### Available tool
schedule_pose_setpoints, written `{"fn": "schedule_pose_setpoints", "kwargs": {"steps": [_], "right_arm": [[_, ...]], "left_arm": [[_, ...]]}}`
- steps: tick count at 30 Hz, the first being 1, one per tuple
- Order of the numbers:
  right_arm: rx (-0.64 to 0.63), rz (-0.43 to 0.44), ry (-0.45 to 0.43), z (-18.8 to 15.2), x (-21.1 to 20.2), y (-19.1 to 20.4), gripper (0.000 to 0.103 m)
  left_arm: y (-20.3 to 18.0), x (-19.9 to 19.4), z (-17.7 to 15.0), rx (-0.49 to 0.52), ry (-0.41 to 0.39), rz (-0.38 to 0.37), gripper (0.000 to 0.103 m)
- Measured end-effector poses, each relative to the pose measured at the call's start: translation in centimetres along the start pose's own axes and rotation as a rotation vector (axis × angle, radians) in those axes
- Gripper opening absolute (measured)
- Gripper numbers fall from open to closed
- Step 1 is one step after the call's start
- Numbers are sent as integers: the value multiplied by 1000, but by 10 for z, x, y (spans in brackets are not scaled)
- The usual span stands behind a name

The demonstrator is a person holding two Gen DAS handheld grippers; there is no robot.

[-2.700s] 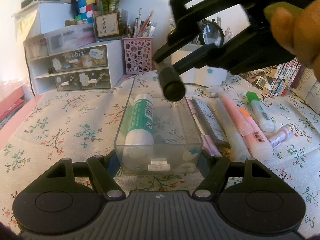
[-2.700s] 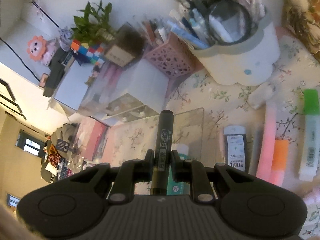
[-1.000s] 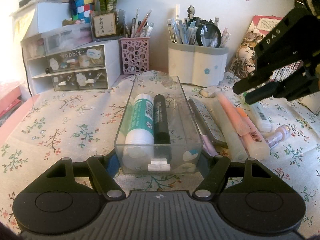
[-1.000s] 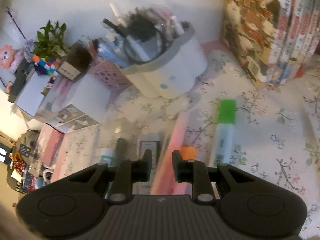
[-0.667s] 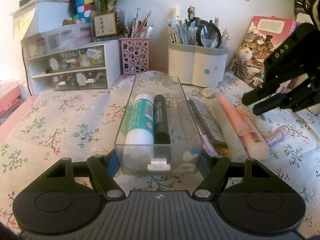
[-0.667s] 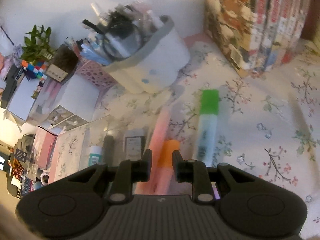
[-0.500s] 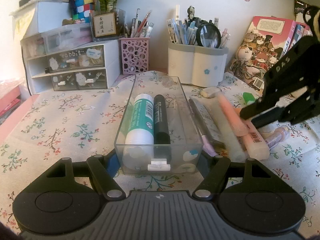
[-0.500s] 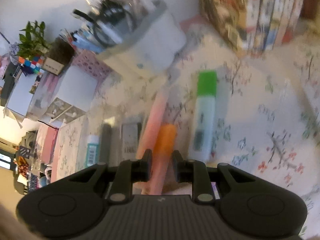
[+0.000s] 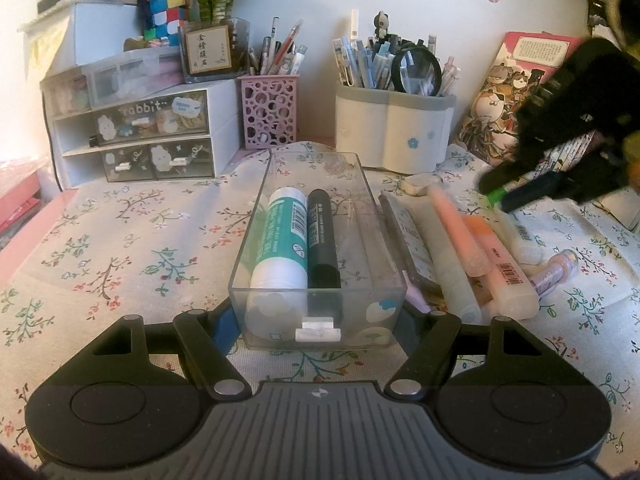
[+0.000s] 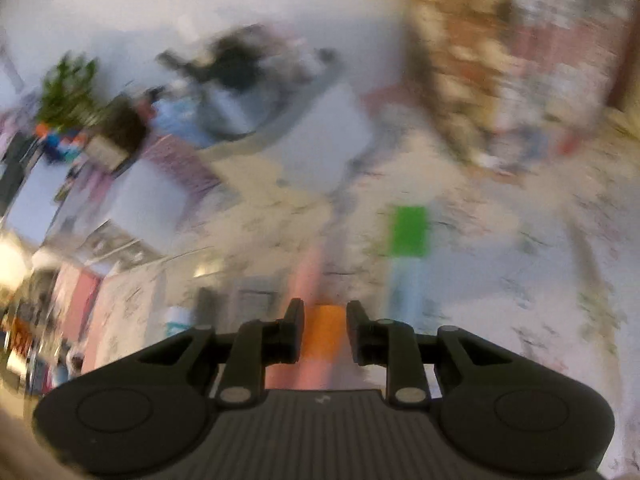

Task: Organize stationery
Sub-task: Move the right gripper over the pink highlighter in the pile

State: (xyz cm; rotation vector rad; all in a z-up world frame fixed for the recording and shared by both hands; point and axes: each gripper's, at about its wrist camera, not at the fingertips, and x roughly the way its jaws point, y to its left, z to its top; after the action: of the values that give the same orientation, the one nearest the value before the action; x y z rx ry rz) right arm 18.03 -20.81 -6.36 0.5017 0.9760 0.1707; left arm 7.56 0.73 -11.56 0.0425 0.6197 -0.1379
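A clear plastic box (image 9: 256, 222) sits on the floral cloth and holds a green-and-white glue stick (image 9: 282, 244) and a black marker (image 9: 322, 240). My left gripper (image 9: 316, 316) has its jaws around the box's near end. To the box's right lie a pink highlighter (image 9: 454, 226), an orange one (image 9: 500, 260), a green-capped one (image 9: 516, 228), a white tube (image 9: 448, 268) and a lead refill case (image 9: 406, 240). My right gripper (image 10: 322, 330) is open and empty, low over the orange highlighter (image 10: 322, 330); it also shows in the left wrist view (image 9: 500, 194). The right wrist view is blurred.
A white pen holder (image 9: 394, 134) and a pink lattice cup (image 9: 270, 110) stand at the back. A small drawer unit (image 9: 140, 136) is at back left. Books (image 9: 508, 108) lean at back right. A lilac tube (image 9: 554, 270) and an eraser (image 9: 416, 186) lie by the highlighters.
The right gripper has put the black marker in the box, let it go, and swung right and down over the highlighters. The left gripper and box have not moved.
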Motion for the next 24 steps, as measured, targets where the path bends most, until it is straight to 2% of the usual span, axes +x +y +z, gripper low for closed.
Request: {"fn": "schedule_pose_setpoints", "kwargs": {"steps": [7,8,14,18,20,23,24], "right_arm": [[-93,-42,55,20,39,14,14],[-95,-40,59,20,43,14,10],[-28,15,47,18,47,0,0],[-5,52,8,21,33,-4,0],[-47,8,0,23,33,2,0],[-45,23,40,27,43,1,0],[-65,-27,44,26,46,3,1]], "left_arm": [[0,0,0,0,0,-1,72],[0,0,0,0,0,-1,72],[0,1,0,2,-1,-6,72],[1,1,0,4,-1,-10,72],[1,0,0,7,-2,-15,72],[1,0,0,9,-1,-16,72],[1,0,0,12,-1,-15,72]]}}
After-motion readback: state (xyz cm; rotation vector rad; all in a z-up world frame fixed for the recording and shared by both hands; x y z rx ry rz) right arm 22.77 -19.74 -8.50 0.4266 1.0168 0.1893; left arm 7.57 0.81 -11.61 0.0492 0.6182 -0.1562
